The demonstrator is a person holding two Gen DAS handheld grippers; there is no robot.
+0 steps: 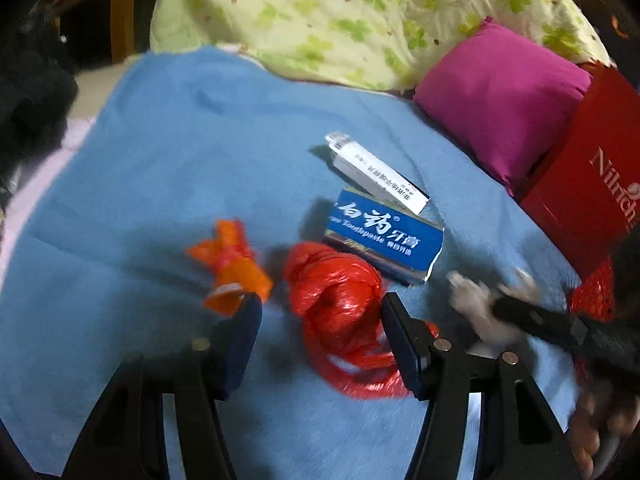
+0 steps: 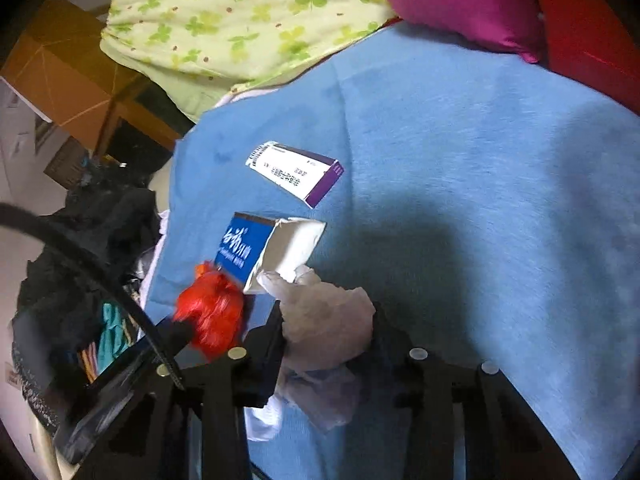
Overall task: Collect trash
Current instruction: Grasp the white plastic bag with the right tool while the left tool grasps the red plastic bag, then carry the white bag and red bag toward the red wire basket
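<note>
Blue cloth (image 1: pixel 160 152) covers the surface where the trash lies scattered. My left gripper (image 1: pixel 322 312) hangs over it with its jaws standing apart, and the knotted red plastic bag (image 1: pixel 340 308) sits between them, though neither pad presses on it. Just beside the left finger lies an orange wrapper (image 1: pixel 232 264). Beyond the red bag rests a blue toothpaste box (image 1: pixel 384 236) with its end torn open, and a white medicine carton (image 1: pixel 380 176) leans on its far edge.

My right gripper (image 2: pixel 326 320) is clamped on a crumpled white tissue (image 2: pixel 328 324), pinched between the two fingers just above the cloth, close to the torn end of the toothpaste box. From the left wrist view the right gripper is blurred, so I can only say the pale wad seems to sit at its tip.

A magenta cushion (image 1: pixel 500 100), a red box (image 1: pixel 592 168) and a clover-print quilt (image 1: pixel 360 12) border the far side.
</note>
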